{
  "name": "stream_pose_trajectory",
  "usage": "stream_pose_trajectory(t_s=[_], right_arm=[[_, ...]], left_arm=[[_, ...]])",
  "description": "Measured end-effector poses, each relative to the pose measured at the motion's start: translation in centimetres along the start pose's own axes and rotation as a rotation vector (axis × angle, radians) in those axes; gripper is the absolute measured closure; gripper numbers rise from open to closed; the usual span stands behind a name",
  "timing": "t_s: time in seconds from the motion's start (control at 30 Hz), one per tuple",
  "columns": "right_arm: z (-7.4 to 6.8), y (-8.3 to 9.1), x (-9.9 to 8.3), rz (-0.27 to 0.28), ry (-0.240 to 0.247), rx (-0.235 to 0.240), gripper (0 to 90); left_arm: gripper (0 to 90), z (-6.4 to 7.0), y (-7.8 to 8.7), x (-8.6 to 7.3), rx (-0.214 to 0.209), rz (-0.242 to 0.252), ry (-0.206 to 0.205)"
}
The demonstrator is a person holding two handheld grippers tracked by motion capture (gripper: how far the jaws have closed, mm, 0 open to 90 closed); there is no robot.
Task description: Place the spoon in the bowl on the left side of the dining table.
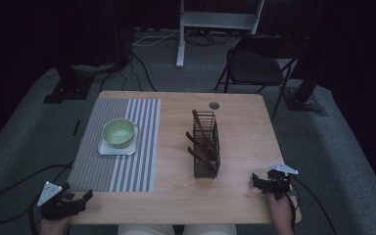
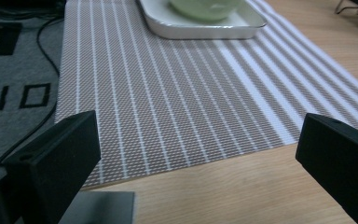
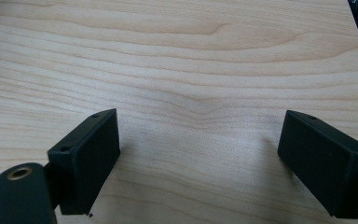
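A green bowl (image 1: 118,132) sits on a white square plate (image 1: 106,149) on a striped placemat (image 1: 127,166) at the table's left. A black wire basket (image 1: 206,166) in the middle holds several dark brown utensils (image 1: 201,133) that lean upward. My left gripper (image 1: 81,200) hovers at the near left corner, open and holding nothing; in its own view the left gripper (image 2: 198,154) faces the placemat (image 2: 168,102), the plate (image 2: 205,29) and the bowl (image 2: 205,7). My right gripper (image 1: 260,183) rests near the front right, open; in its own view the right gripper (image 3: 198,154) stands over bare wood.
The wooden table (image 1: 245,142) has a small grey cap (image 1: 214,105) near its far edge. A folding chair (image 1: 257,63) and a white stand (image 1: 181,34) are behind the table. Cables (image 1: 10,188) trail over the grey carpet at the left.
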State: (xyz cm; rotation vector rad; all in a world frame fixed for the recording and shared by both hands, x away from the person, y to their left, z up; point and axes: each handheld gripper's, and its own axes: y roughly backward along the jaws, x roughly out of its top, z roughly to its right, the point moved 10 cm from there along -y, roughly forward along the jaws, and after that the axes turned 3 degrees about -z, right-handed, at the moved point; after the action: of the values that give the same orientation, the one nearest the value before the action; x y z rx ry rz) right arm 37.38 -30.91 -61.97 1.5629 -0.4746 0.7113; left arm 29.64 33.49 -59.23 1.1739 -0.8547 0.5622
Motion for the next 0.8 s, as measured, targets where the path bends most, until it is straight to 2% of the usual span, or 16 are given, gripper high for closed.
stream_pose_trajectory(t_s=[0.03, 0.1, 0.13, 0.17, 0.23, 0.27, 0.37, 0.53, 0.6, 0.73, 0.8], right_arm=[[0.0, 0.0, 0.0, 0.000, 0.000, 0.000, 12.0], [0.0, 0.0, 0.0, 0.000, 0.000, 0.000, 12.0], [0.0, 0.0, 0.0, 0.000, 0.000, 0.000, 12.0], [0.0, 0.0, 0.0, 0.000, 0.000, 0.000, 12.0], [0.0, 0.0, 0.0, 0.000, 0.000, 0.000, 12.0], [0.0, 0.0, 0.0, 0.000, 0.000, 0.000, 12.0], [0.0, 0.0, 0.0, 0.000, 0.000, 0.000, 12.0], [0.0, 0.0, 0.0, 0.000, 0.000, 0.000, 12.0], [0.0, 0.0, 0.0, 0.000, 0.000, 0.000, 12.0], [0.0, 0.0, 0.0, 0.000, 0.000, 0.000, 12.0], [0.0, 0.0, 0.0, 0.000, 0.000, 0.000, 12.0]], left_arm=[[0.0, 0.0, 0.0, 0.1, -0.010, 0.003, 0.005], [0.0, -0.1, 0.1, 0.1, 0.000, 0.003, 0.003], [0.0, 0.1, 0.3, 0.2, -0.023, 0.009, 0.003], [0.0, 0.0, 0.4, 0.1, -0.019, 0.001, -0.003], [0.0, 0.3, 0.3, -0.2, -0.047, -0.023, -0.014], [0.0, 0.3, 0.3, -0.2, -0.047, -0.023, -0.014], [0.0, 0.4, -0.1, -0.9, -0.064, -0.066, -0.019], [0.0, 0.3, 0.0, -0.6, -0.078, -0.050, 0.005], [0.0, 0.4, 0.0, -0.7, -0.096, -0.054, 0.011], [0.0, 0.7, 0.0, -0.7, -0.112, -0.063, 0.010], [0.0, 1.2, -0.2, -0.7, -0.131, -0.082, -0.004]])
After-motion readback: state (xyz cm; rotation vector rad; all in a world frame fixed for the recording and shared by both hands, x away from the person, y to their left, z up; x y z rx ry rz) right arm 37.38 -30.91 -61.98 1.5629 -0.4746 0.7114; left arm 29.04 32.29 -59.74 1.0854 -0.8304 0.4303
